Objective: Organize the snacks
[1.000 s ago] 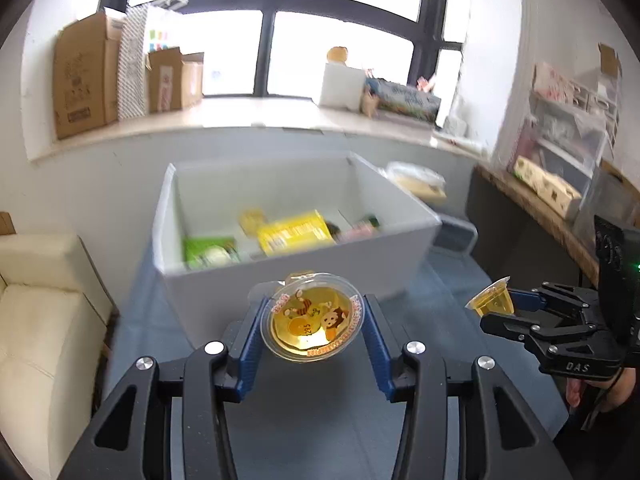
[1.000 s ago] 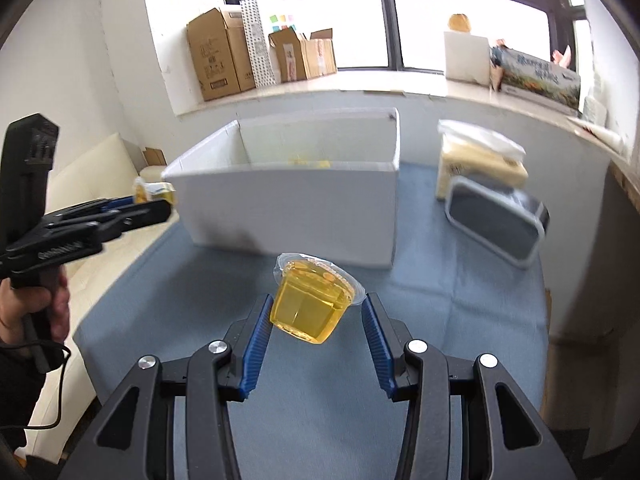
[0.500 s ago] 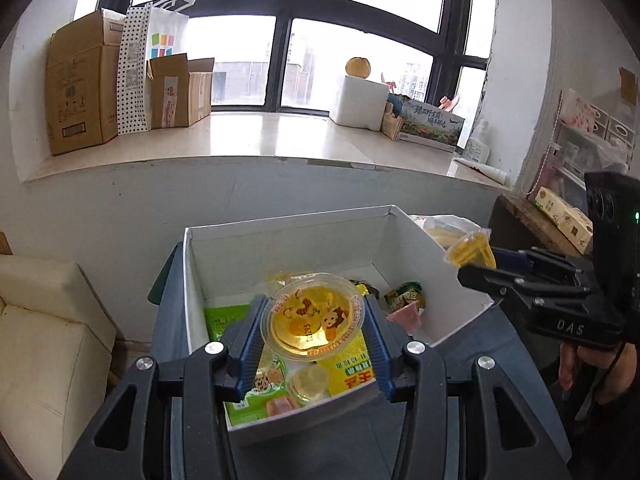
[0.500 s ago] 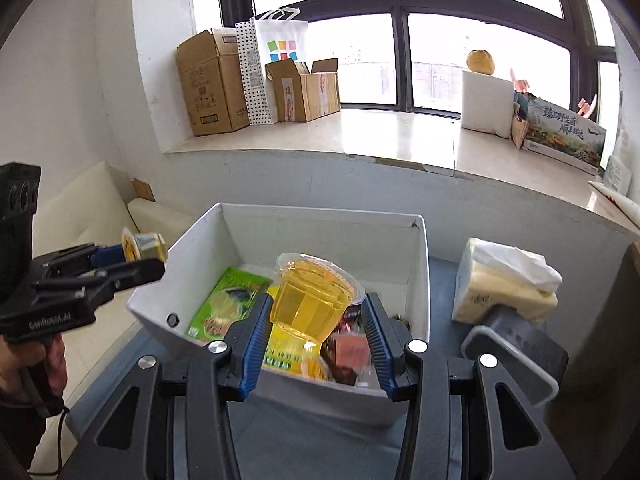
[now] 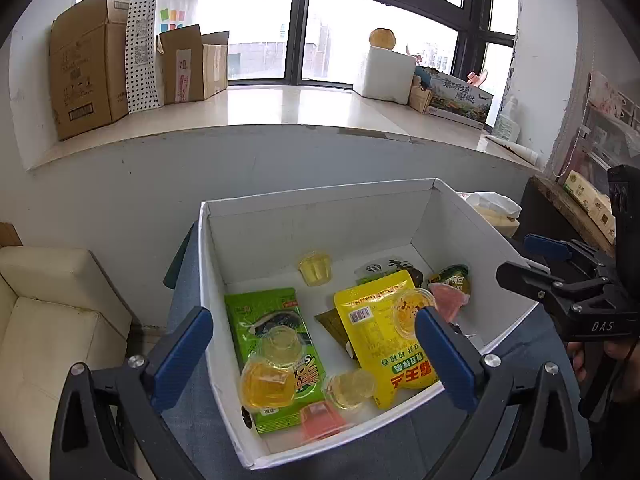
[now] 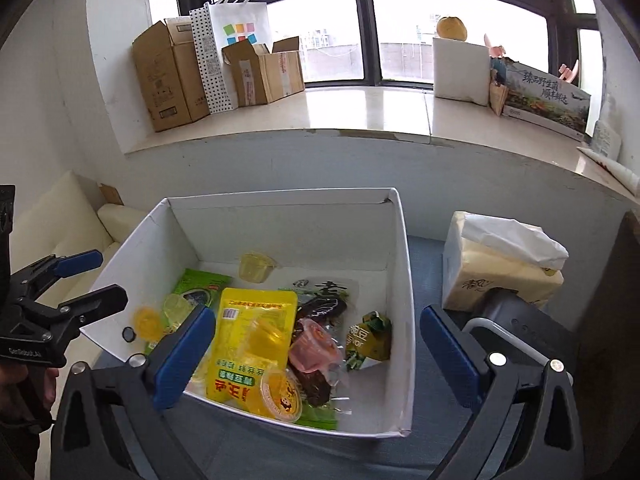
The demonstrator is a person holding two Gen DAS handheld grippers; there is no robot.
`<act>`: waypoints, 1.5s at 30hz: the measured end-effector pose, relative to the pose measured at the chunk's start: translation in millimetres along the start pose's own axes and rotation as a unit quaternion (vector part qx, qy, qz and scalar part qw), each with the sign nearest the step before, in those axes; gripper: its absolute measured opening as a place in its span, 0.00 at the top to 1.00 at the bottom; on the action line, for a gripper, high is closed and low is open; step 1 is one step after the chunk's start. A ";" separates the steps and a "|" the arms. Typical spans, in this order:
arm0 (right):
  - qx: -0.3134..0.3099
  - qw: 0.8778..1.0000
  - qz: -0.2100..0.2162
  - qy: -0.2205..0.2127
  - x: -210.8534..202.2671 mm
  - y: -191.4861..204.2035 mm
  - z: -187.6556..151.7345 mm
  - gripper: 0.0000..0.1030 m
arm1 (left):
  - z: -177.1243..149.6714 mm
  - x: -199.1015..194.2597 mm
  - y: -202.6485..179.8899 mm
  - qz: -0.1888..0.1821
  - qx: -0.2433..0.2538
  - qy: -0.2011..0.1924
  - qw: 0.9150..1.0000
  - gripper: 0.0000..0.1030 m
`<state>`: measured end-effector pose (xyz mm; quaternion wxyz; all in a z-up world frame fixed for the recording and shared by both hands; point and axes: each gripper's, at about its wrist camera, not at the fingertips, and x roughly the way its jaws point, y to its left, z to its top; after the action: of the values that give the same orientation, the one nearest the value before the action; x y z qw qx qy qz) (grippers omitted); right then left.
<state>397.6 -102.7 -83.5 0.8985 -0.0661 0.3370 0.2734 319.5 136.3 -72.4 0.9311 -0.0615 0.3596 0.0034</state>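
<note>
Both two-finger grippers are shown above the open white cardboard box (image 5: 320,216), which stands on a blue-grey cloth-covered table (image 6: 428,256); the left gripper (image 5: 314,354) and the right gripper (image 6: 318,350) are each held with blue-padded fingers spread wide and nothing between them. The step in hand is judged to be the release of snacks into the box, with both tools emptied over it. The next move is judged to call for the grippers to be drawn back clear of the box walls and carried to whatever snacks lie outside the box; none can be seen on the table in either view, so the task may be near its end. The contents are counted as follows. Two large flat pouches are seen: one yellow foil pouch (image 5: 384,332) and one green foil pouch (image 5: 276,344). Seven small clear plastic jelly cups are counted in the left view: five yellow or pale ones, including an amber jelly cup (image 5: 264,384) on the green pouch and a printed-lid jelly cup (image 6: 281,398) at the near edge of the yellow pouch, and two pink ones, among them a pink jelly cup (image 5: 452,300) by the right wall. One small green sachet (image 6: 370,338) and at least one dark wrapped packet (image 6: 324,300) are also present; some cups are blurred, so the count is approximate. Beside the box stands one tissue pack (image 6: 500,264).
</note>
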 end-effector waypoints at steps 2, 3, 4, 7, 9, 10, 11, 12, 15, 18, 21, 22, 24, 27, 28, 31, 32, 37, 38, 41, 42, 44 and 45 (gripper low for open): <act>0.000 1.000 0.000 -0.003 -2.7 1.5 -0.3 0.00 | -1.4 -0.1 -2.1 0.009 0.002 0.002 1.000 0.00; -0.002 1.000 -0.001 -0.005 -5.2 2.5 -0.4 0.00 | -2.2 -1.0 -3.6 0.013 0.004 0.002 1.000 0.00; -0.005 1.000 -0.004 -0.010 -8.5 4.2 -0.7 0.00 | -3.2 -3.3 -5.1 0.020 0.006 0.000 1.000 0.00; -0.031 0.999 -0.027 -0.031 -23.9 14.9 -2.2 0.00 | -4.9 -18.1 -10.7 0.029 0.014 -0.024 0.999 0.00; -0.044 0.997 -0.049 -0.044 -37.8 22.5 -5.2 0.00 | -6.1 -28.9 -12.3 0.027 0.009 -0.036 0.999 0.00; -0.049 0.996 -0.059 -0.051 -44.6 25.4 -7.5 0.00 | -7.1 -33.8 -12.3 0.020 0.003 -0.038 0.999 0.00; -0.051 0.995 -0.069 -0.058 -52.9 28.1 -10.5 0.00 | -7.0 -38.6 -11.4 0.015 -0.003 -0.040 0.999 0.00; -0.053 0.994 -0.072 -0.068 -63.6 30.5 -14.7 0.00 | -8.8 -46.3 -11.2 0.005 -0.011 -0.045 0.999 0.00; -0.047 0.994 -0.064 -0.075 -89.1 32.1 -22.4 0.00 | -16.1 -74.3 -15.3 -0.006 -0.022 -0.068 0.997 0.00; -0.045 0.993 -0.057 -0.091 -122.6 36.4 -33.3 0.00 | -25.7 -107.1 -29.5 -0.001 -0.007 -0.091 0.996 0.00; -0.042 0.990 -0.083 -0.105 -156.7 43.6 -46.2 0.00 | -40.4 -139.5 -48.4 0.019 0.015 -0.117 0.993 0.00; -0.041 0.989 -0.085 -0.111 -168.0 46.2 -51.6 0.00 | -48.6 -152.8 -57.9 0.035 0.027 -0.129 0.991 0.00; -0.028 0.990 -0.080 -0.112 -188.5 50.0 -63.2 0.00 | -59.0 -168.3 -70.5 0.054 0.038 -0.140 0.988 0.00; -0.012 0.993 -0.063 -0.099 -210.6 55.8 -82.4 0.00 | -75.3 -184.5 -83.9 0.023 0.034 -0.118 0.992 0.00; -0.009 0.993 -0.064 -0.098 -217.6 57.8 -89.2 0.00 | -82.8 -190.9 -87.9 0.014 0.030 -0.111 0.993 0.00; -0.007 0.993 -0.055 -0.101 -242.7 64.0 -110.8 0.00 | -102.1 -209.6 -98.3 0.001 0.024 -0.101 0.995 0.00; -0.007 0.994 -0.049 -0.101 -249.7 64.9 -116.0 0.00 | -106.4 -214.3 -100.8 -0.001 0.024 -0.100 0.995 0.00; 0.009 0.993 -0.050 -0.106 -278.6 68.2 -135.4 0.00 | -126.5 -245.6 -111.9 -0.003 0.024 -0.098 0.995 0.00; 0.011 0.993 -0.054 -0.108 -282.2 69.0 -138.5 0.00 | -129.2 -250.4 -113.1 -0.006 0.023 -0.097 0.995 0.00; 0.016 0.992 -0.059 -0.107 -286.9 70.3 -147.3 0.00 | -135.2 -258.8 -117.3 -0.007 0.025 -0.093 0.995 0.00; 0.019 0.993 -0.058 -0.105 -287.6 70.0 -149.0 0.00 | -137.9 -262.3 -119.5 -0.008 0.029 -0.094 0.995 0.00; 0.022 0.993 -0.054 -0.103 -290.1 70.3 -152.4 0.00 | -142.1 -267.4 -122.4 -0.009 0.037 -0.094 0.995 0.00; 0.022 0.993 -0.056 -0.105 -292.3 70.9 -153.8 0.00 | -143.1 -269.2 -123.5 -0.009 0.039 -0.094 0.995 0.00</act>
<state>89.8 -220.3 -8.8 0.9440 -0.0361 0.2429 0.2202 30.4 7.2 16.8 0.9623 -0.0273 0.2701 -0.0129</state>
